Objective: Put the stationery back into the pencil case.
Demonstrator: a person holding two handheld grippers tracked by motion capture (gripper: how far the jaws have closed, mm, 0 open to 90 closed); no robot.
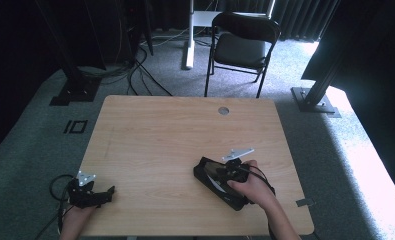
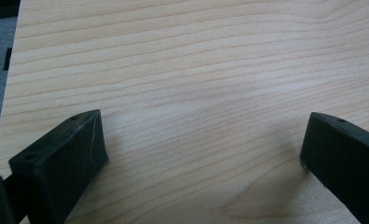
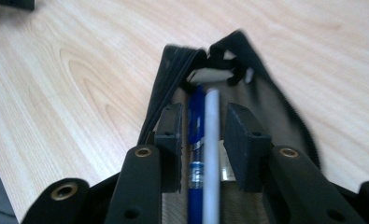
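Right claw (image 3: 203,140): jaws apart, straddling white pen (image 3: 212,154) and blue pen (image 3: 196,140) in open black fabric pencil case (image 1: 220,182) | left claw (image 2: 201,154): apart, idle on pale wooden table (image 2: 196,56) | advice: centre on white pen alone before closing.

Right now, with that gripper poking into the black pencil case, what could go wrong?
1. The right gripper stands open around two things lying side by side, a blue pen and a white pen. Closing might catch both, or squeeze one out sideways.
2. The pencil case is soft and nothing pins it down; the left gripper is open over bare table, well away. Pulling a pen could drag the case along.
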